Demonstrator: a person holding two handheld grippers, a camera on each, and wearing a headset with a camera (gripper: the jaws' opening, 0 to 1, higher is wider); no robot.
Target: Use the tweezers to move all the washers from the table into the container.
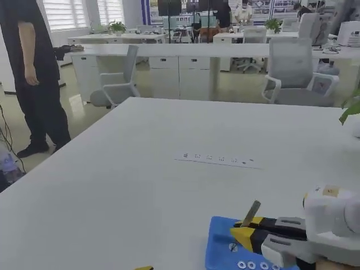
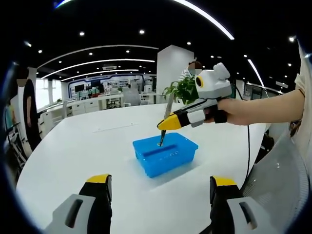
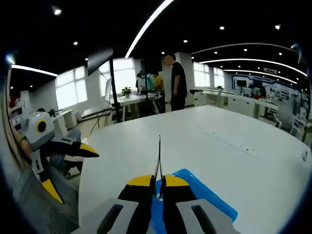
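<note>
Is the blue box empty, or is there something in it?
Not empty. In the head view, several small washers lie on the floor of the blue container.

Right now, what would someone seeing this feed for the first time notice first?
The bright blue container on the white table, with the right tongs holding tweezers tip-down into it. The left tongs gape open, short of it. A person in dark clothes stands on the floor at far left.

Tweezers (image 2: 167,107) point down into the blue container (image 2: 161,165) (washers (image 1: 251,265) lie inside).
</note>
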